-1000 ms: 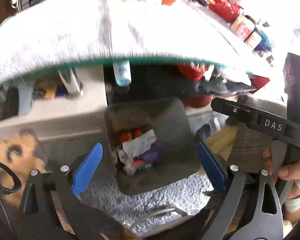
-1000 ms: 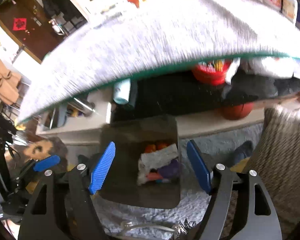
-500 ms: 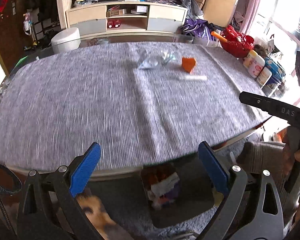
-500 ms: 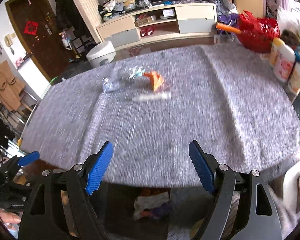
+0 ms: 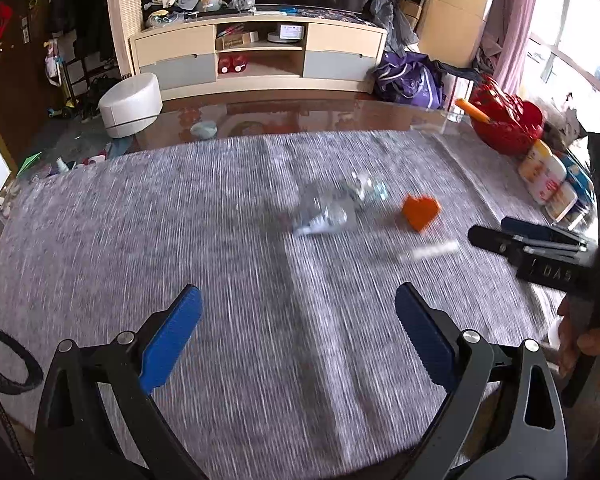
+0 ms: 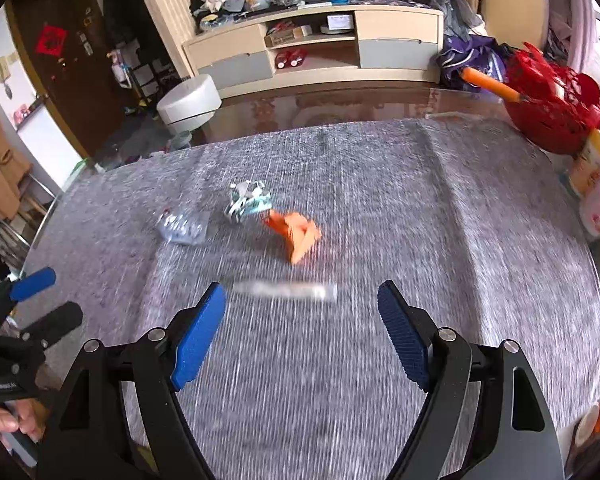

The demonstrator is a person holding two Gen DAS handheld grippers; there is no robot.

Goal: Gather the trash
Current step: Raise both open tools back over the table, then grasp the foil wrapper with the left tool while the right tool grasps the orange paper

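On the grey table cloth (image 5: pixel 180 240) lie several pieces of trash: an orange folded paper (image 5: pixel 420 210) (image 6: pixel 294 232), a clear crumpled wrapper (image 5: pixel 324 214) (image 6: pixel 182 226), a white-green crumpled wrapper (image 5: pixel 368 188) (image 6: pixel 246 200), and a thin white stick-like piece (image 5: pixel 430 251) (image 6: pixel 286 290). My left gripper (image 5: pixel 296 344) is open and empty above the near part of the cloth. My right gripper (image 6: pixel 302 332) is open and empty, just short of the white stick; it also shows in the left wrist view (image 5: pixel 540 252).
A red basket (image 6: pixel 552 112) and several bottles (image 6: pixel 598 188) stand at the table's right edge. Bare glossy tabletop (image 5: pixel 300 114) lies beyond the cloth. A TV cabinet (image 5: pixel 260 56) and a white round stool (image 5: pixel 130 104) stand behind the table.
Both grippers rose from below the table edge, where a bin of trash showed, to above the tabletop. They then moved forward toward the trash on the cloth.
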